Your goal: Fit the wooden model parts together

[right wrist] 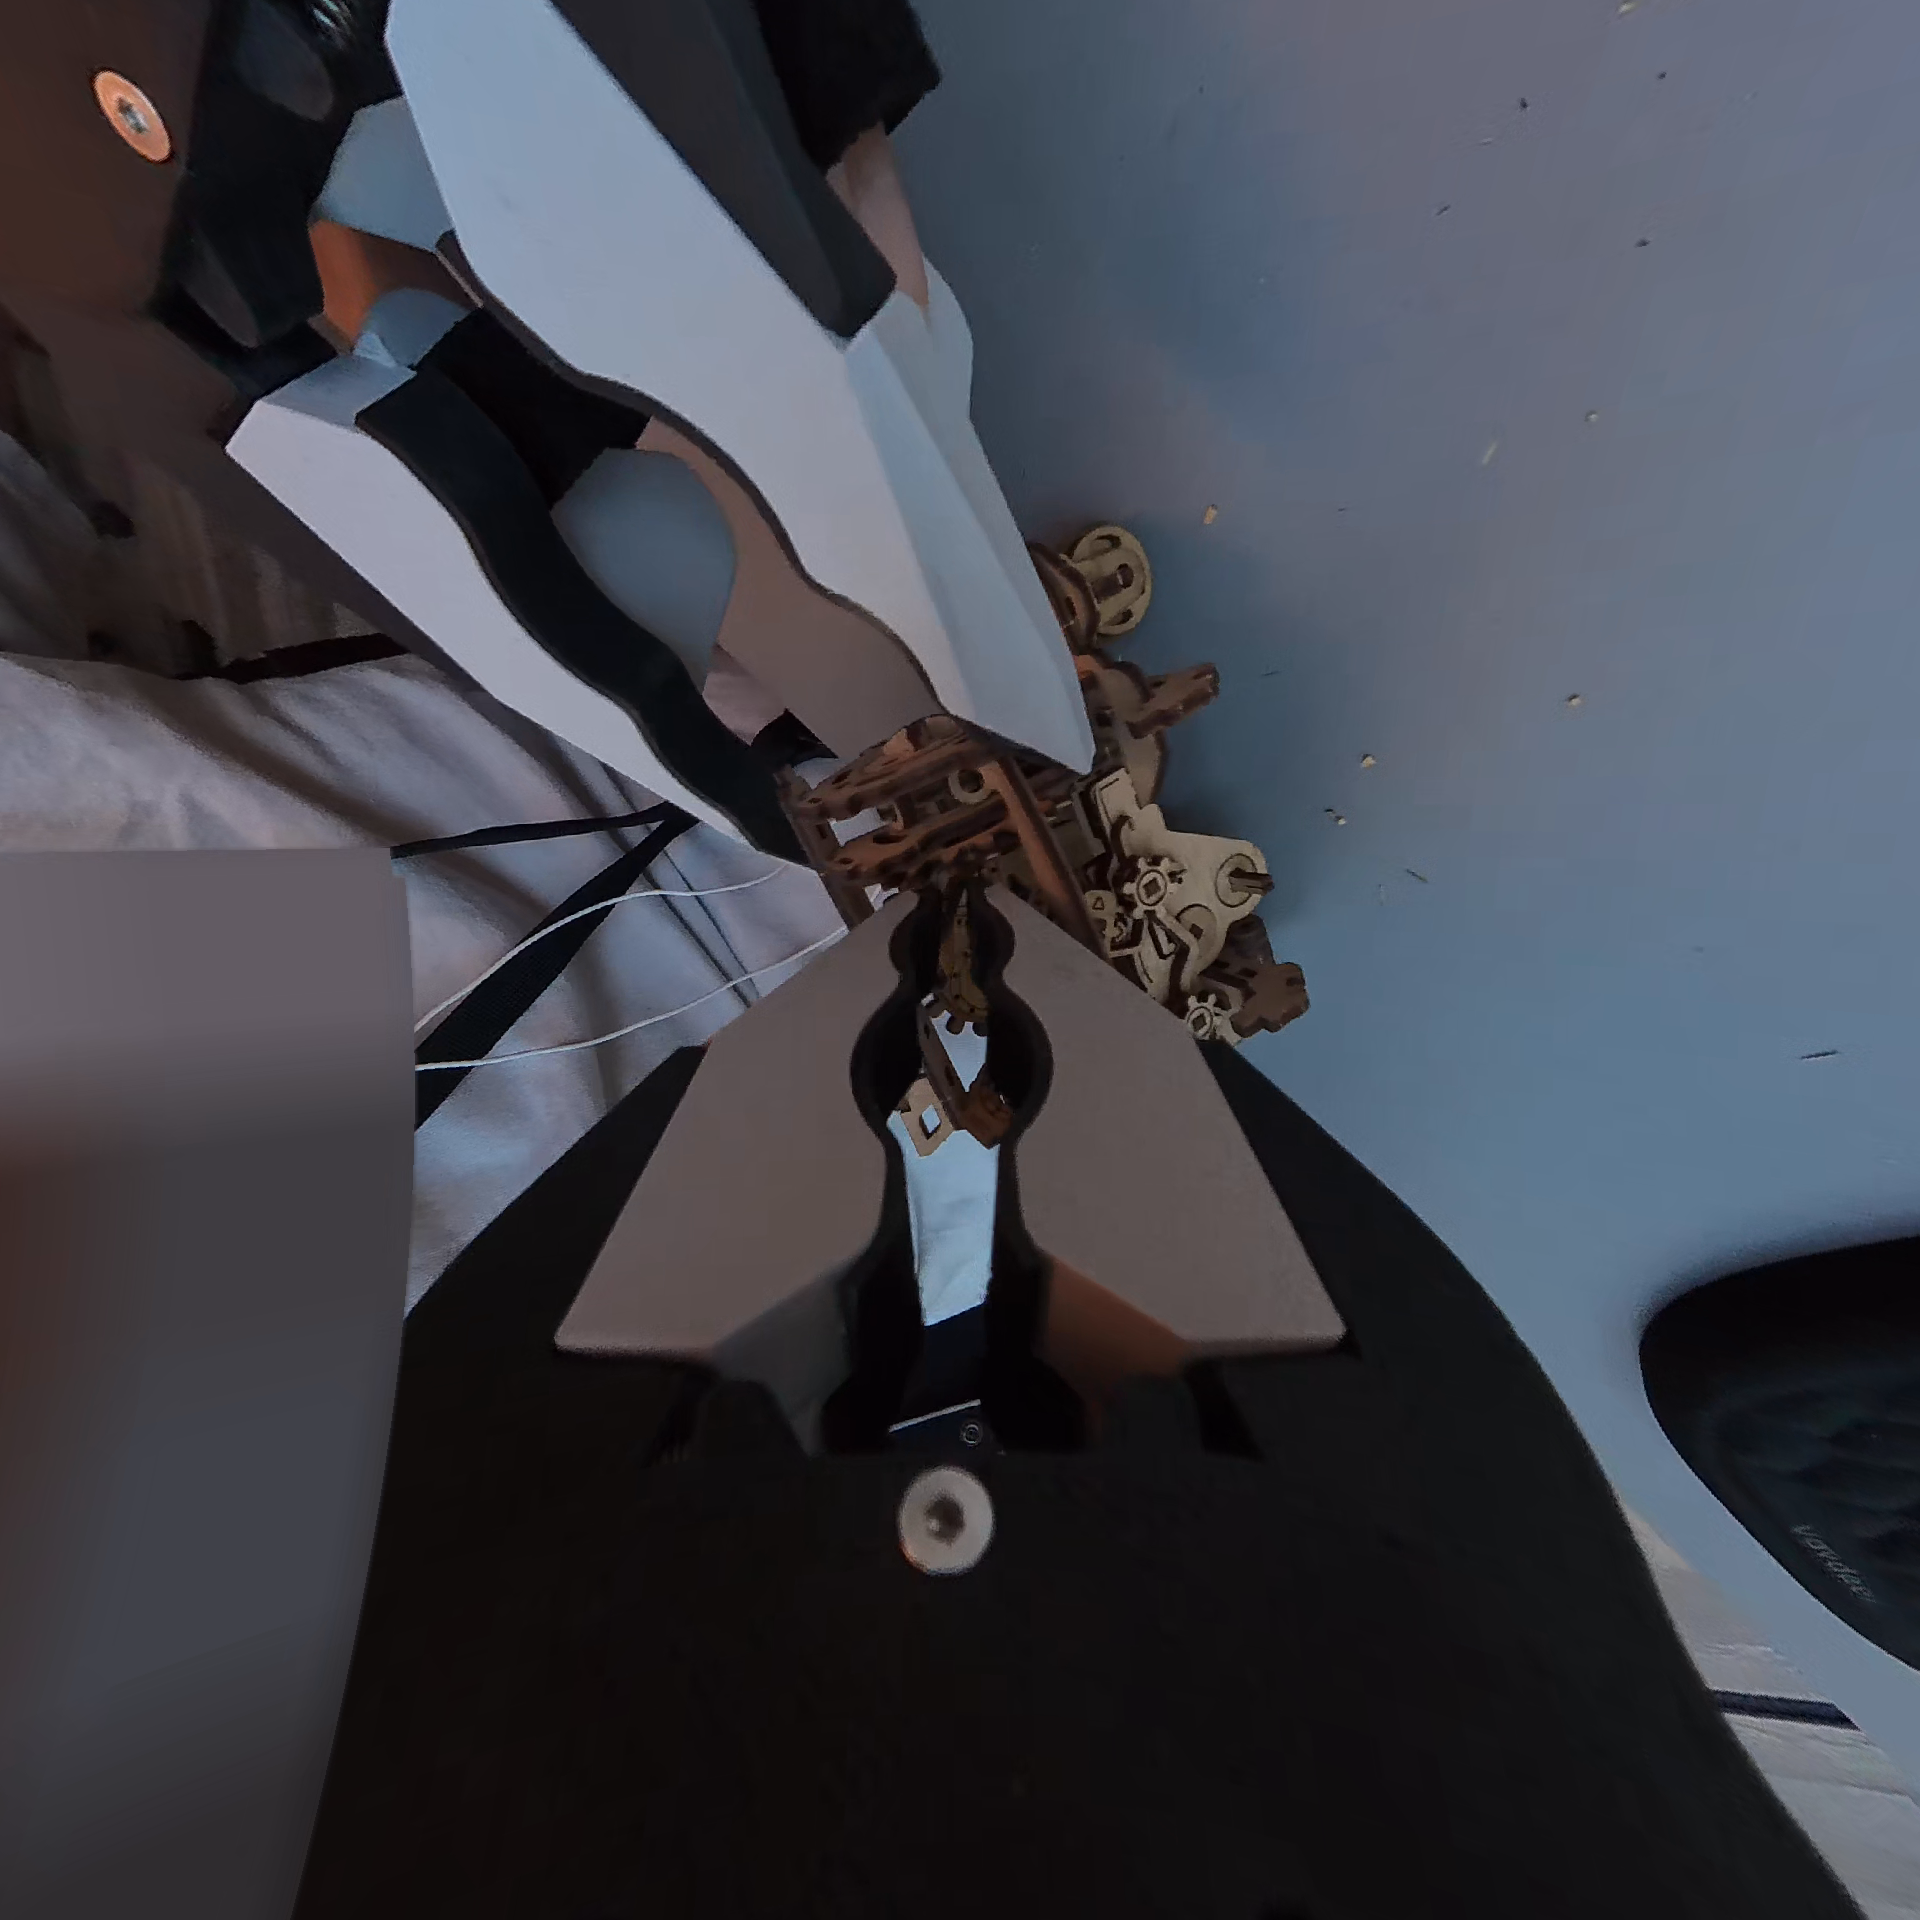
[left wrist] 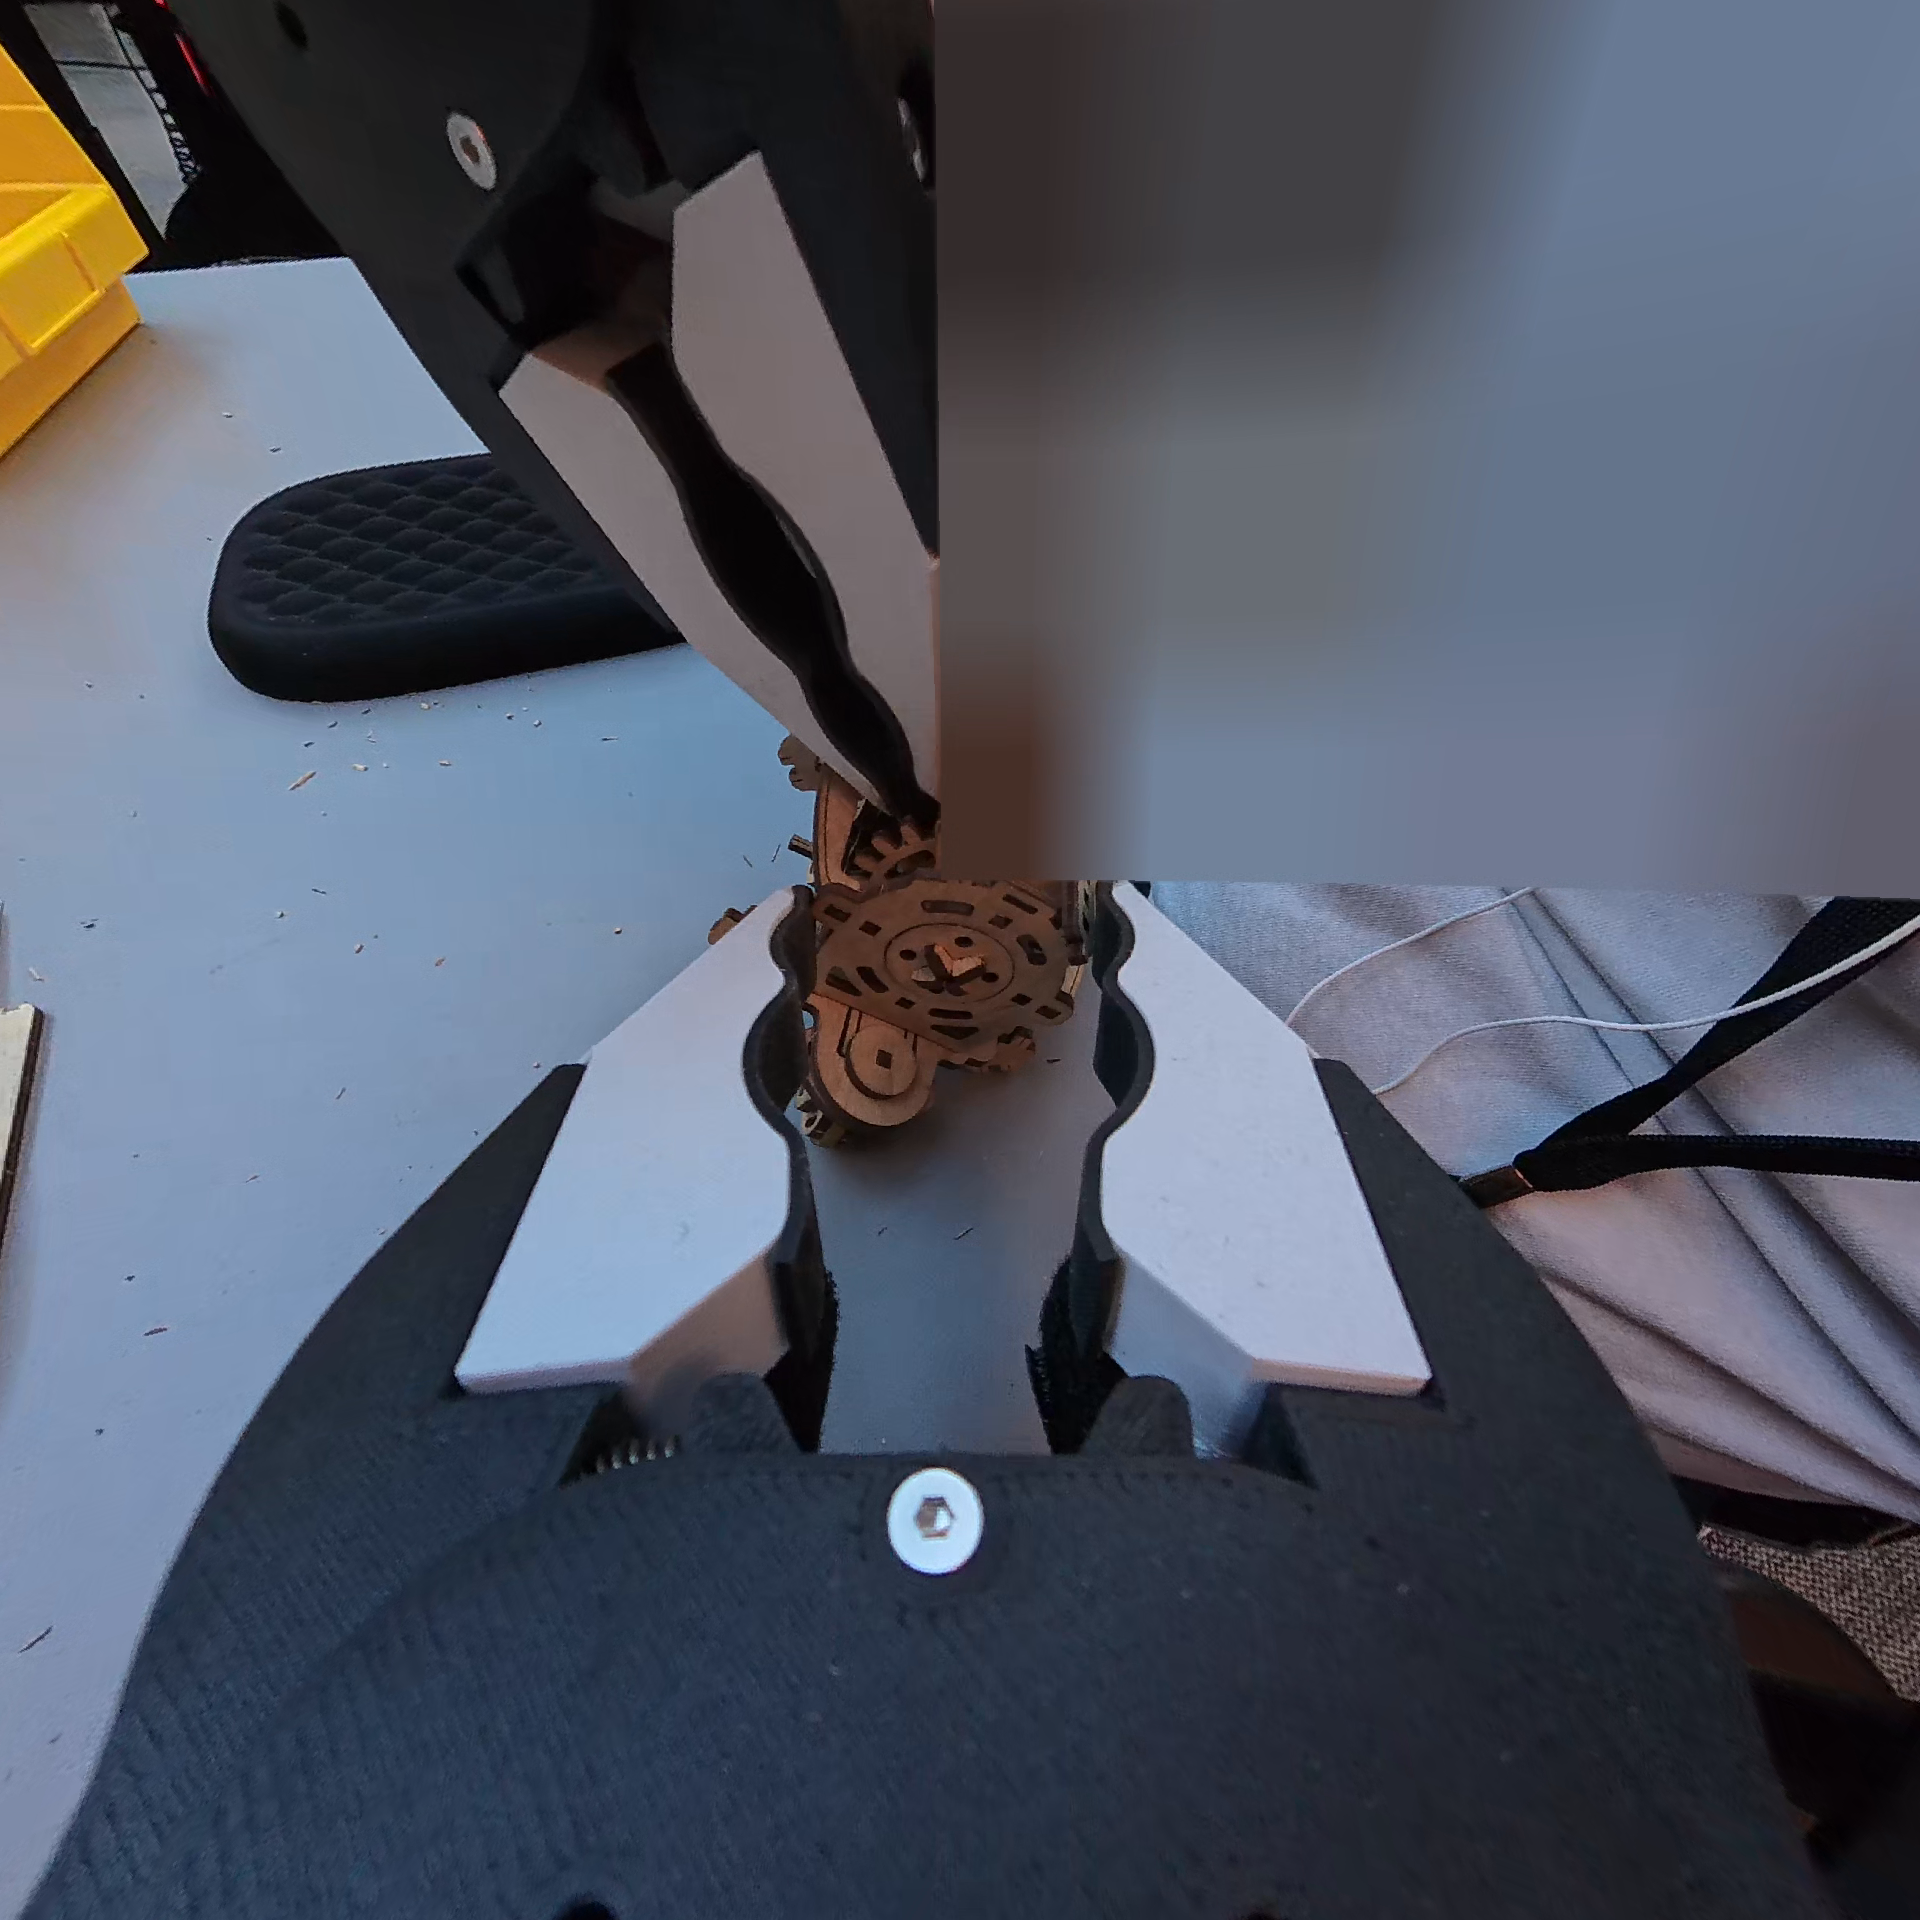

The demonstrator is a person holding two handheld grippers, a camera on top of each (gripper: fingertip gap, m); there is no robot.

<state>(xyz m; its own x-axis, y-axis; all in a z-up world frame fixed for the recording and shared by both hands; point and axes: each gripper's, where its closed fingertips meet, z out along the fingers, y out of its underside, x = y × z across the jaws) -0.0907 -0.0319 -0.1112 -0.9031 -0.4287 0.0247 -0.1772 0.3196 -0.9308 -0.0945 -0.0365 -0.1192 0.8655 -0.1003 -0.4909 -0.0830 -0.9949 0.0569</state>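
Observation:
A wooden model (left wrist: 940, 977) of laser-cut gears and plates sits on the grey table near its edge. My left gripper (left wrist: 951, 920) is shut on it, one pad on each side of its round slotted plate. My right gripper (left wrist: 902, 798) comes down from above, shut on a small wooden gear part (left wrist: 883, 847) that touches the model's top. In the right wrist view my right gripper (right wrist: 956, 896) pinches that thin part (right wrist: 961, 987) edge-on against the model's frame (right wrist: 914, 816). The left gripper (right wrist: 930, 795) clamps the frame from the upper left. The rest of the model (right wrist: 1153, 894) hangs beyond.
A black quilted pad (left wrist: 416, 571) lies on the table behind the model, and also shows in the right wrist view (right wrist: 1797, 1455). A yellow bin (left wrist: 52, 260) stands far left. A wooden sheet edge (left wrist: 16, 1091) is at the left border. Grey fabric (left wrist: 1558, 1143) with a black strap lies right. Wood chips dot the table. Less than 4 cm separates the two grippers' tips.

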